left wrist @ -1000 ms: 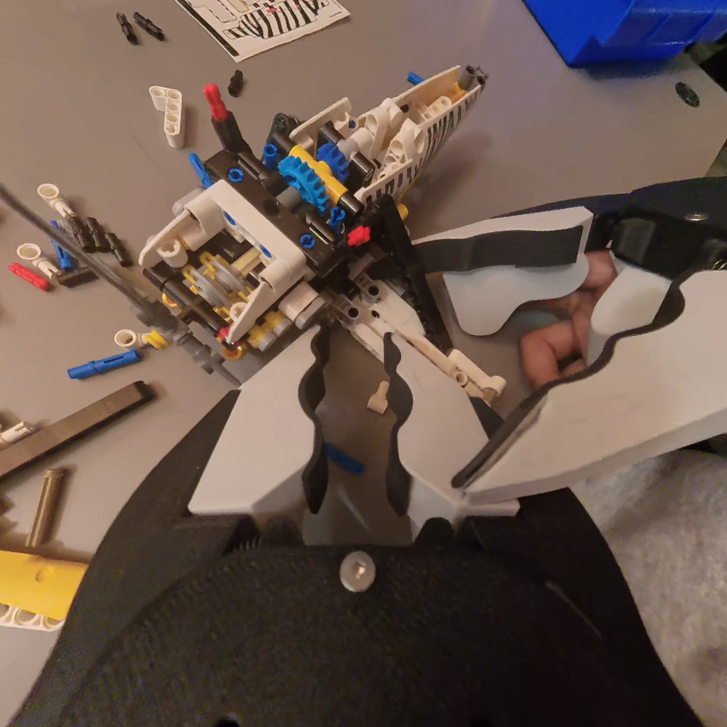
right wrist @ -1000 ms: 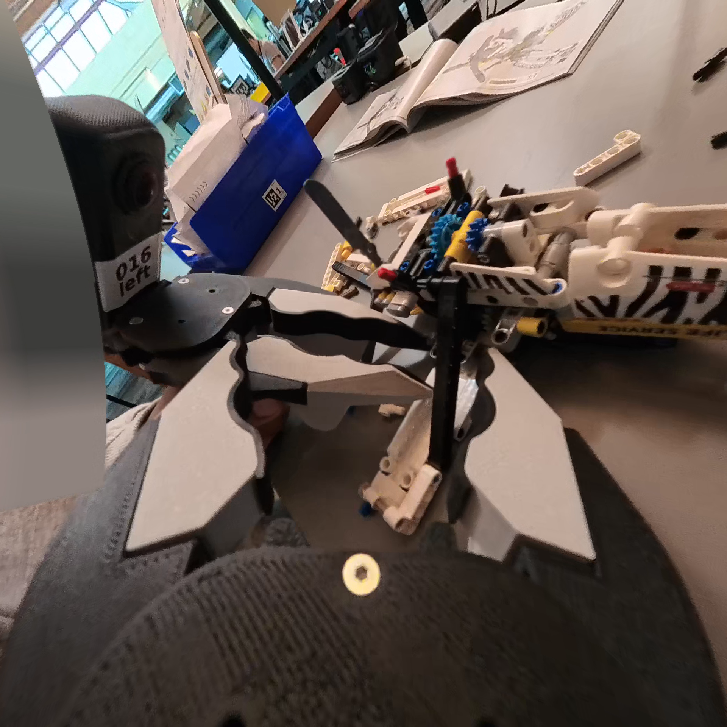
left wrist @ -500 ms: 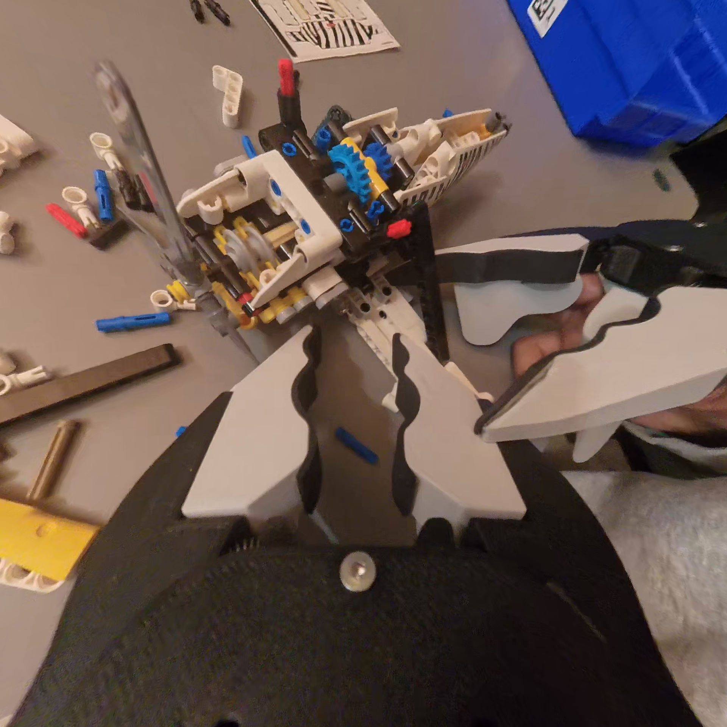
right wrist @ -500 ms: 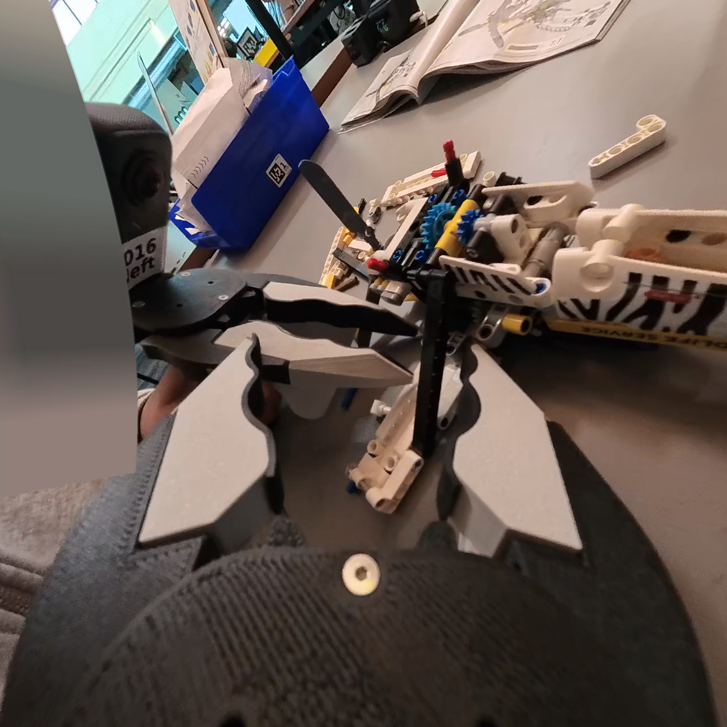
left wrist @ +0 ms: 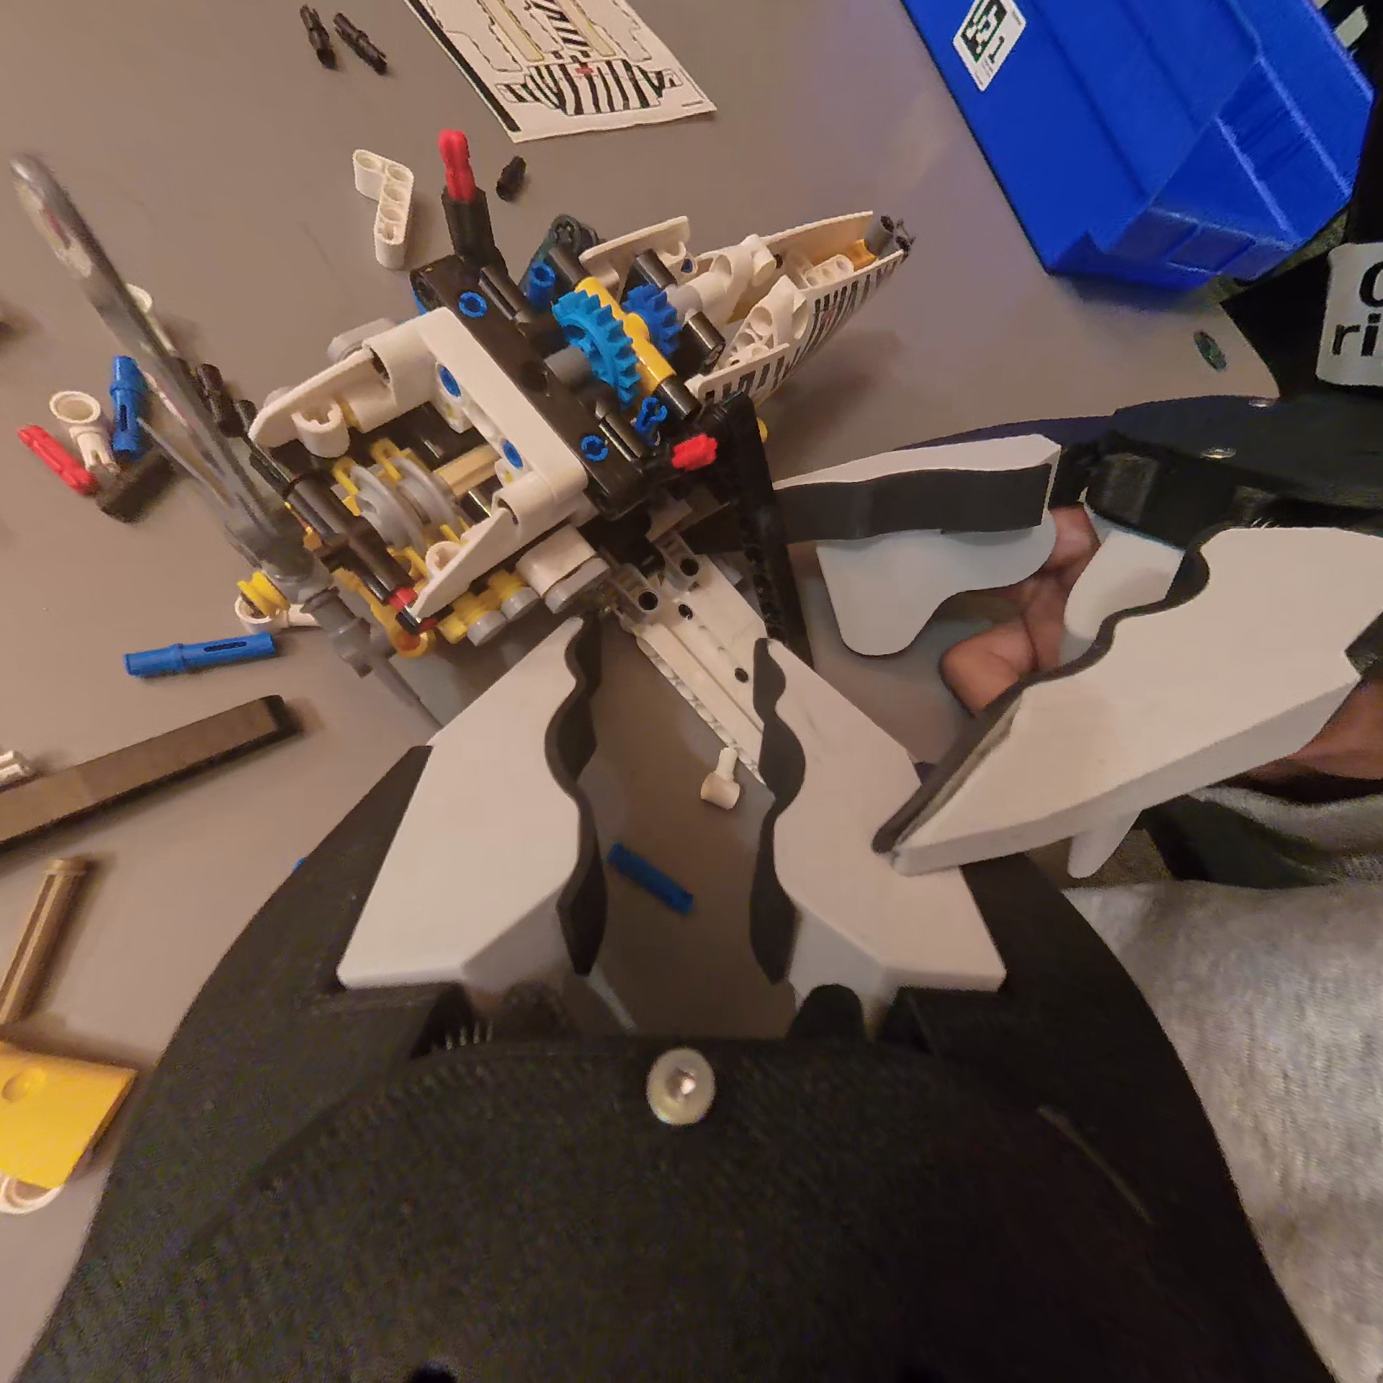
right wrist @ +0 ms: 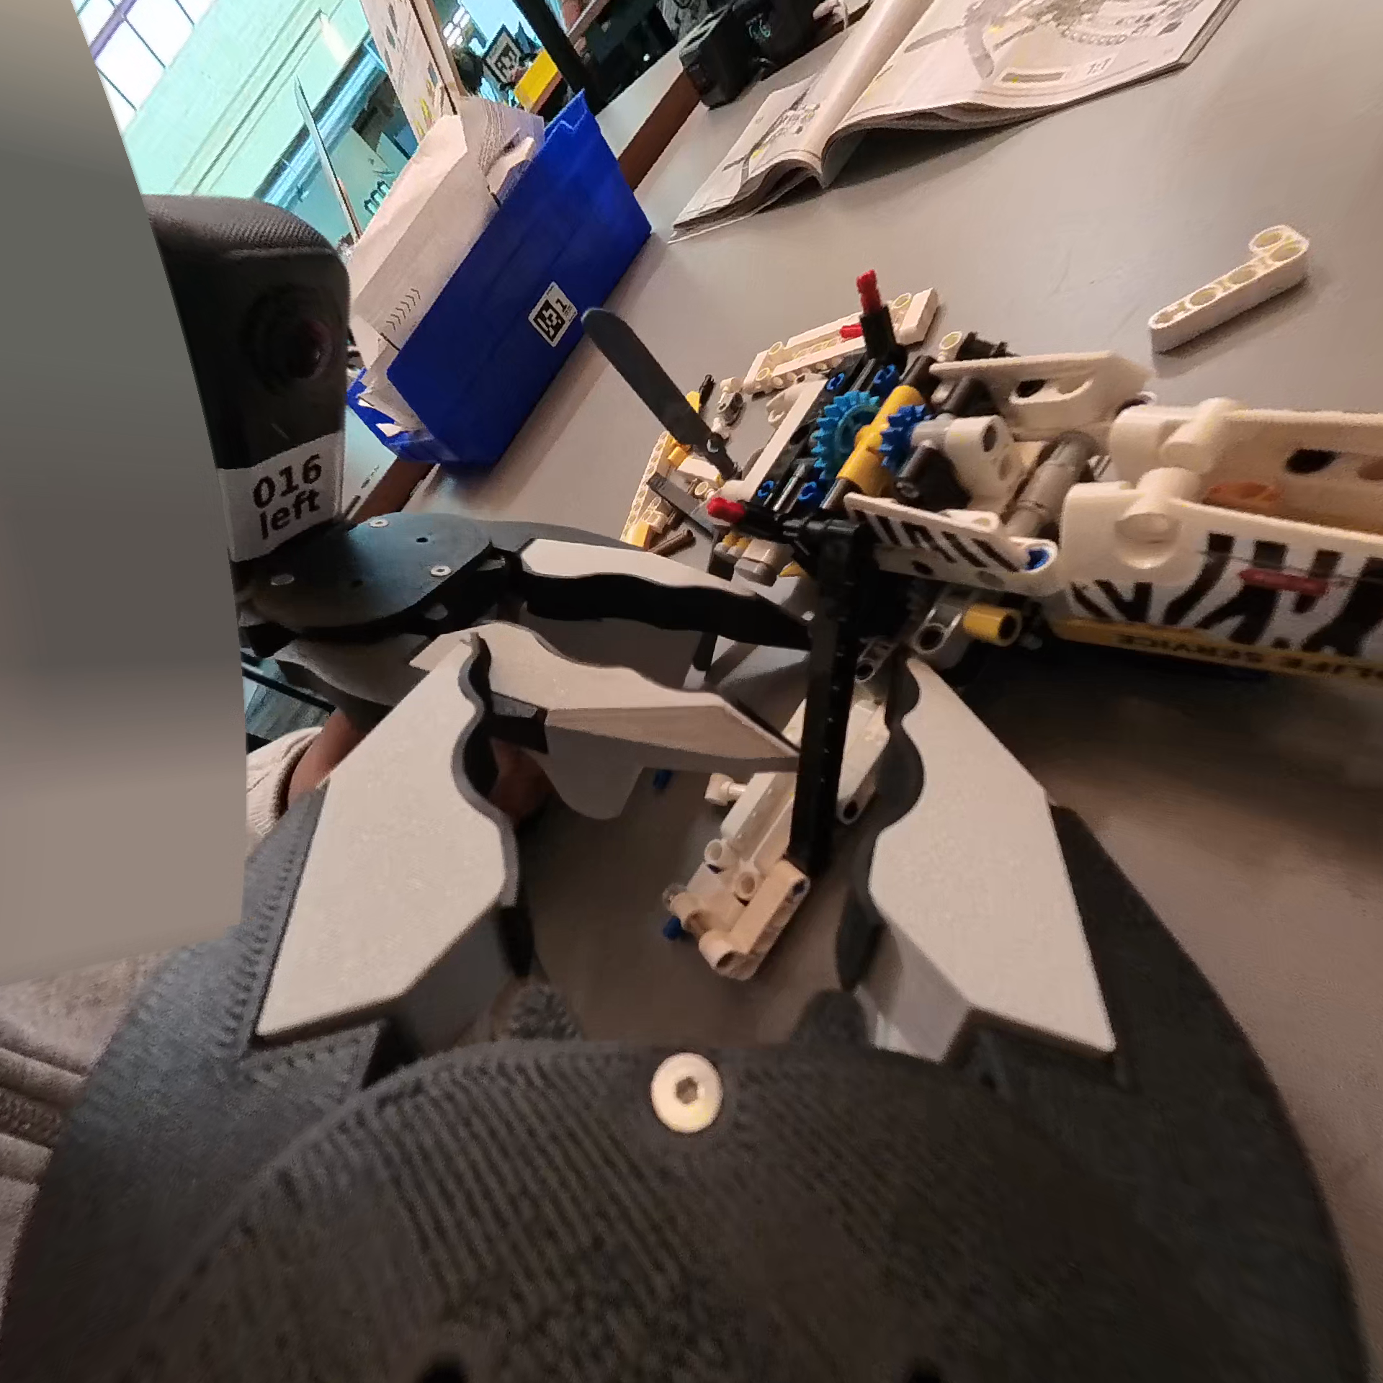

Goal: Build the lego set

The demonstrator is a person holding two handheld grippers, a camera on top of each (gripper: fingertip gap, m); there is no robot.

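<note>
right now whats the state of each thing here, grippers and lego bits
left gripper: open, holding nothing
right gripper: open, around the black beam
lego model: partly built, lying on the table
black beam: attached to the model, sticking out
instruction booklet: open
sticker sheet: flat on the table
blue pin: loose between the left fingers

Right gripper [left wrist: 861, 673] and black beam [left wrist: 756, 524] block the model's [left wrist: 524, 419] right flank; loose pins [left wrist: 198, 652] litter table [left wrist: 187, 224] left.
</note>
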